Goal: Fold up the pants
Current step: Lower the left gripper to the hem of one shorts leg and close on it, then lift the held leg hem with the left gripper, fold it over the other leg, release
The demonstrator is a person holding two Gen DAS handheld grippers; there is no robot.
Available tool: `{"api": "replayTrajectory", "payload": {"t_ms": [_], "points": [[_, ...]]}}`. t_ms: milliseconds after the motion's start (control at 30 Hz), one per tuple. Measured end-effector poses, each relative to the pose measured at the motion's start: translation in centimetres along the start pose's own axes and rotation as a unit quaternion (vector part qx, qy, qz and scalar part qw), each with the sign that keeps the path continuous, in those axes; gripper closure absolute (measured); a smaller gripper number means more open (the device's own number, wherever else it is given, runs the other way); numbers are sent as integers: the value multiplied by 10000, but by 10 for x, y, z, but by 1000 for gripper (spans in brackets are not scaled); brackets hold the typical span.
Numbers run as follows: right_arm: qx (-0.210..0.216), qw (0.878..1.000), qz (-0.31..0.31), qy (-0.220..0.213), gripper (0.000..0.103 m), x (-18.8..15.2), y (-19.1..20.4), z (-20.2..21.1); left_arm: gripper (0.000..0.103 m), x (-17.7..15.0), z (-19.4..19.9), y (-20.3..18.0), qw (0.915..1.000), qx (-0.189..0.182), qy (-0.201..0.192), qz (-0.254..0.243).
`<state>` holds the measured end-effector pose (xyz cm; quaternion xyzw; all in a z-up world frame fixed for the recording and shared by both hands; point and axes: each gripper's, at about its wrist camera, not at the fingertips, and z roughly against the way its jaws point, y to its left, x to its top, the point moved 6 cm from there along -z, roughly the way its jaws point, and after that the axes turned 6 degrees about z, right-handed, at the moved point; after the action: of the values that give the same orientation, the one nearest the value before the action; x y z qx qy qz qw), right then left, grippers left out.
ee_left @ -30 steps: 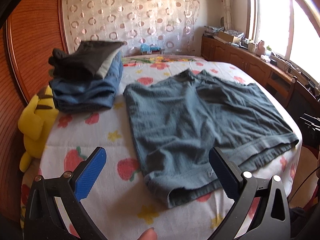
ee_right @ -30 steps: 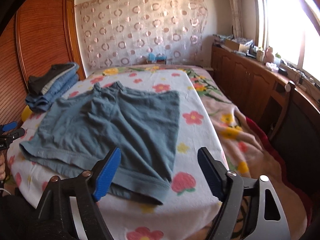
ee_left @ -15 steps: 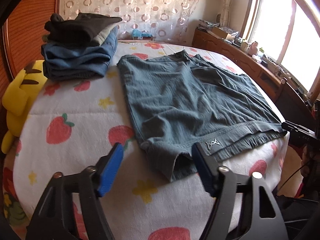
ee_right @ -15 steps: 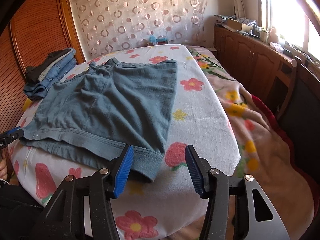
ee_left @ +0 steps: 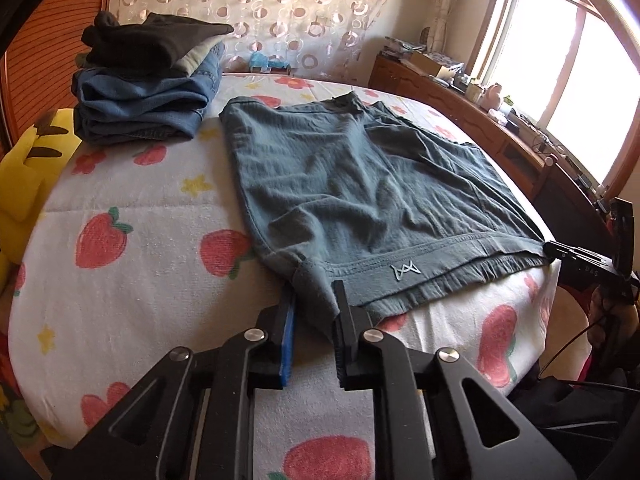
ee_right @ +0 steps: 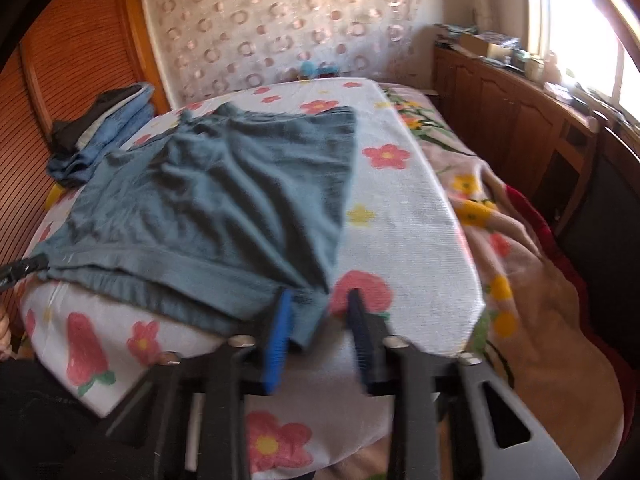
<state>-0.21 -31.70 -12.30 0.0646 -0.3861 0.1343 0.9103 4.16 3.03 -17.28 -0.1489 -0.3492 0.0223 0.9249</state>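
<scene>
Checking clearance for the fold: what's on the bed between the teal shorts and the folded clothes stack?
Nothing: only bare strawberry-print bedcover lies between the teal shorts and the folded clothes stack. The left wrist view shows it clearly.

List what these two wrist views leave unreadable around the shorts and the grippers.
- Waistband corner of the shorts inside the left gripper: left wrist view, covered by the fingers.
- Right gripper grip: right wrist view, motion blur; pad contact unclear.
- Folded pile: left wrist view, how many garments it holds is hidden by stacking.
- Yellow plush toy: cut off by the frame edge.
</scene>
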Motion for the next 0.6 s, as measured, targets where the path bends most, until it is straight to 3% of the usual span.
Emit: {"api": "replayTrajectory", "payload": {"t_ms": [400,600], "points": [[-247,9995,146,-106,88,9,-1,16,89,-3,-4,1,9996,174,166,-125],[-345,9989,173,-254,88,16,1,26,94,3,-3,-6,9994,212,139,-221]]}}
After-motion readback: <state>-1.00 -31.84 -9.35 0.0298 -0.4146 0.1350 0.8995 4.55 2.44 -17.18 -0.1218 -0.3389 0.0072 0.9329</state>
